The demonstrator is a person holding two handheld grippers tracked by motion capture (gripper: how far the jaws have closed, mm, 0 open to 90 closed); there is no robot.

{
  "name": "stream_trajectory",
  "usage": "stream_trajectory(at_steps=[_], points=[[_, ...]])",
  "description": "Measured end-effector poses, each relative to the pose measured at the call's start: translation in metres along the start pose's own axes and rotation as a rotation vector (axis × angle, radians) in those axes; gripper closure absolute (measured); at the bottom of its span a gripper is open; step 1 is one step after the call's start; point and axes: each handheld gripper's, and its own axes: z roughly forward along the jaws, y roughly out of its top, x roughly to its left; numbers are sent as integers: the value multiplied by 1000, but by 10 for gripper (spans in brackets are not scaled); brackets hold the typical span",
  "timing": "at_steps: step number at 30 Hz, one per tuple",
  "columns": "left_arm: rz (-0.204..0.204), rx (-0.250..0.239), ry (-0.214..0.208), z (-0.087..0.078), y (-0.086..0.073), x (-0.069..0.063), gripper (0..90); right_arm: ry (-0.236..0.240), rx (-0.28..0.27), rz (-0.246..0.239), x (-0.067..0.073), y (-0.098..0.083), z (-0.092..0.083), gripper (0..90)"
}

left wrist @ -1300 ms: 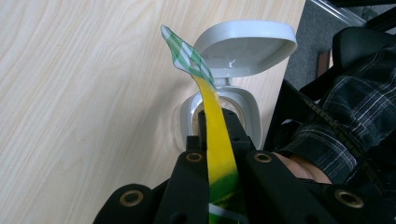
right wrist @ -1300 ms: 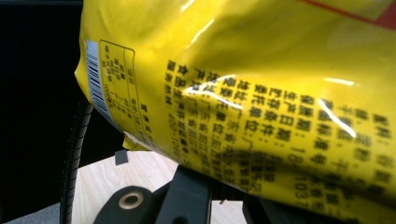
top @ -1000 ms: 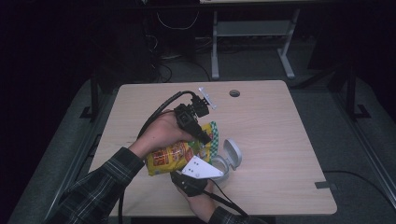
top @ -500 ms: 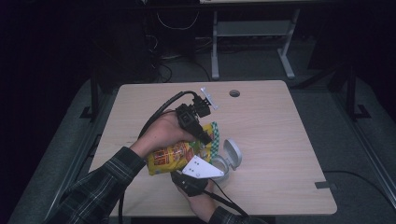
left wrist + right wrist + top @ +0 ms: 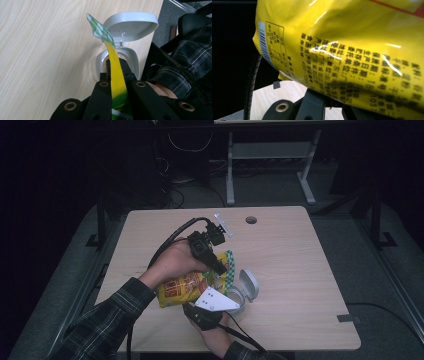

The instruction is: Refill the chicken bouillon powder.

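Your left gripper (image 5: 220, 266) sits over the middle of the table (image 5: 300, 255), jaws pinched tight on the top edge of the snack bag (image 5: 187, 287). In the left gripper view you can see that edge, a thin yellow strip w/ a green-checked tip (image 5: 100, 28), running up between the two black jaws, pressed flat w/ no gap either side.

Your right gripper (image 5: 210, 312) is lower down, near the table's front edge, just under the bag's bottom end. Its grey plate covers the jaws in the high view. In the right gripper view the bag's yellow back (image 5: 352, 50), w/ barcode and small print, hangs close in front of the lens and the jaw tips go up behind it, so you can't see the pads themselves; jaws read as closed, and they look to be clamped on the bag's lower part.

So the bag is held off the table between your two grippers, stretched roughly lengthwise, printed front facing up in the high view.

Just beside the bag, on its right, stands a small grey bin (image 5: 240, 297) w/ its lid (image 5: 130, 23) flipped up and open. The bag's checked tip is right over the bin's mouth in the left gripper view.
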Motion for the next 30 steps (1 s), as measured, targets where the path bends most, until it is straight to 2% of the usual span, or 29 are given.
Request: stream_trajectory(at_steps=[30], points=[[4, -2, -1, 0, 4, 0, 900, -6, -4, 5, -2, 1, -1, 898]])
